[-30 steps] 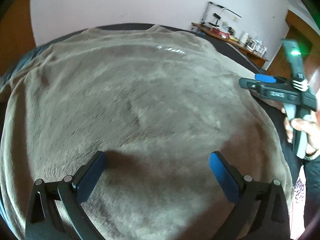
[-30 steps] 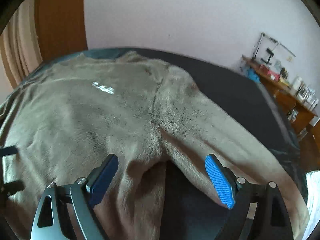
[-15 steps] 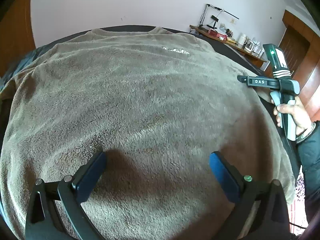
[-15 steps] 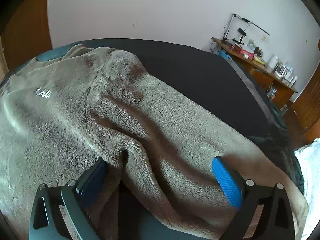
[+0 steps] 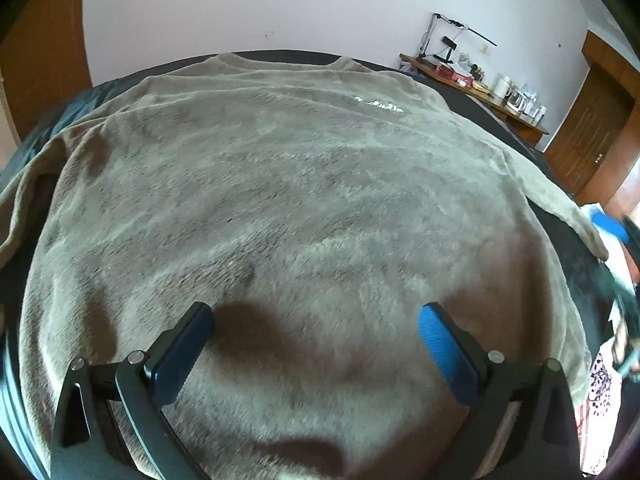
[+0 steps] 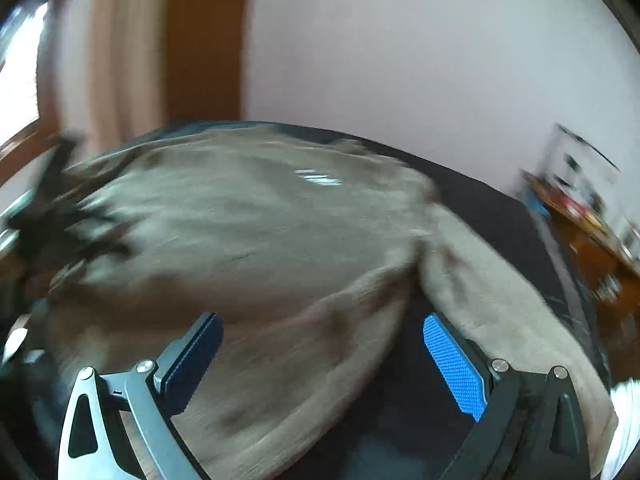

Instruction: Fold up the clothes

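Since the earlier frames the right tongs [image 6: 320, 354] have swung to the side: half a second ago their camera looked mostly at the sleeve [image 6: 492, 284], and now it looks again at the body of the sweater [image 5: 288, 208], with the picture strongly blurred. In the left view the right tongs were clear beside the sweater's right edge before; now only a blue blur shows at the right border. The left tongs [image 5: 316, 342] have shifted only a little. Both tongs stand wide open, with nothing pressed between the pads; below each pair is only the fleece. The grey-brown sweater lies spread flat on the dark bed [image 5: 500, 120], collar toward the white wall [image 5: 280, 4], a small white print near the chest. Its right sleeve lies out to the side on the dark cover. A wooden tabletop [image 5: 480, 92] with small things stands by the far wall.
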Motion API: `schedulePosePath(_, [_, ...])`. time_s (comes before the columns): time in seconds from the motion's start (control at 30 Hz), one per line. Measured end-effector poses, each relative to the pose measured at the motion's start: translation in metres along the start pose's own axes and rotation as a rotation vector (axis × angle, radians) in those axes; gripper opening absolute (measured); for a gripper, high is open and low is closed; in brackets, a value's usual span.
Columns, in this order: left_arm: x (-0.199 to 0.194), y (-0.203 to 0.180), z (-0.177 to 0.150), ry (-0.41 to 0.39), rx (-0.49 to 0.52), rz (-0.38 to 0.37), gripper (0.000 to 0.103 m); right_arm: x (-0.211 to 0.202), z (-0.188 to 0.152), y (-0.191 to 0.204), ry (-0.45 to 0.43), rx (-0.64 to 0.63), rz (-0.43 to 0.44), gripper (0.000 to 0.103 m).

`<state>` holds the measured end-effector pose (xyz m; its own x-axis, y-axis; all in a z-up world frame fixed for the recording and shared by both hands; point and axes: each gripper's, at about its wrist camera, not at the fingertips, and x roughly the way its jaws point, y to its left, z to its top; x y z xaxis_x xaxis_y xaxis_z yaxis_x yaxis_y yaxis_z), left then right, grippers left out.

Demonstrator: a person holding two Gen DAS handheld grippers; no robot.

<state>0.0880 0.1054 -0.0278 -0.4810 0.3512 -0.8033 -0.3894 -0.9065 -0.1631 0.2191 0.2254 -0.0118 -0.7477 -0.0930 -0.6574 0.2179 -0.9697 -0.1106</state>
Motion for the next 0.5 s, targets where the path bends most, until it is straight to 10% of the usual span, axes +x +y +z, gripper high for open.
schedulePosePath(0.27, [-0.014,0.011,-0.027,0.013,0.003,0.056,0.103,-0.045,-0.049,0.080,0.024,-0.158,0.181,0.098])
schedulePosePath(0.5, [-0.030,0.012,-0.045,0.003,0.031,0.091,0.103,-0.034,-0.071,0.112,0.101,-0.304,0.035,0.054])
